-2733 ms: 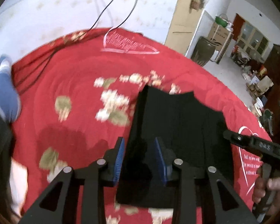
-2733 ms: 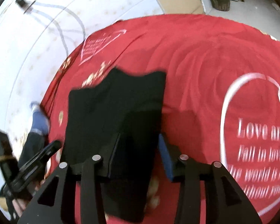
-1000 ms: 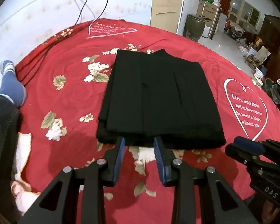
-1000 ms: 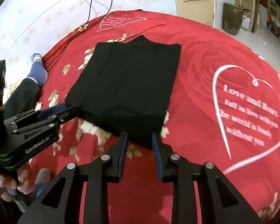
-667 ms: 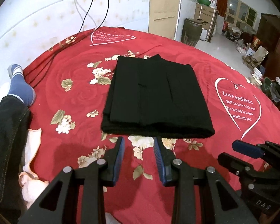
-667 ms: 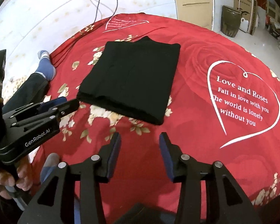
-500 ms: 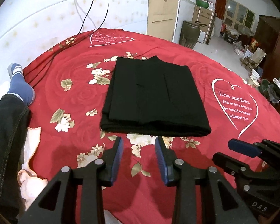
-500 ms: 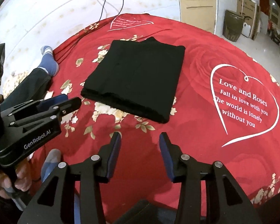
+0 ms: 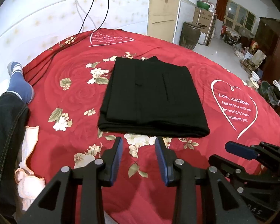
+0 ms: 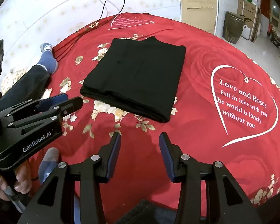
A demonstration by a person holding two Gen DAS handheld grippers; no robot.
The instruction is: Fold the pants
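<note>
The black pants [image 9: 153,97] lie folded into a flat rectangle on the red flowered blanket [image 9: 74,93], and nothing touches them. My left gripper [image 9: 139,141] hovers just short of their near folded edge, open with only blanket between its blue pads. My right gripper [image 10: 140,137] is open too and holds nothing, a little back from the near right corner of the pants [image 10: 136,74]. Each gripper also shows in the other's view: the right gripper [image 9: 221,152] at lower right, the left gripper [image 10: 72,99] at left, held by a hand.
A person's leg in dark jeans and a blue sock [image 9: 18,85] lies along the blanket's left edge, beside a pale cloth [image 9: 28,158]. Black cables [image 9: 95,15] run over the far edge. A brown jar [image 9: 190,35] and boxes stand beyond. A white heart print [image 9: 235,108] is at right.
Both grippers held the pants fabric earlier, let it go and drew back from the folded pile. The right jaws widened. In the last half second little moved.
</note>
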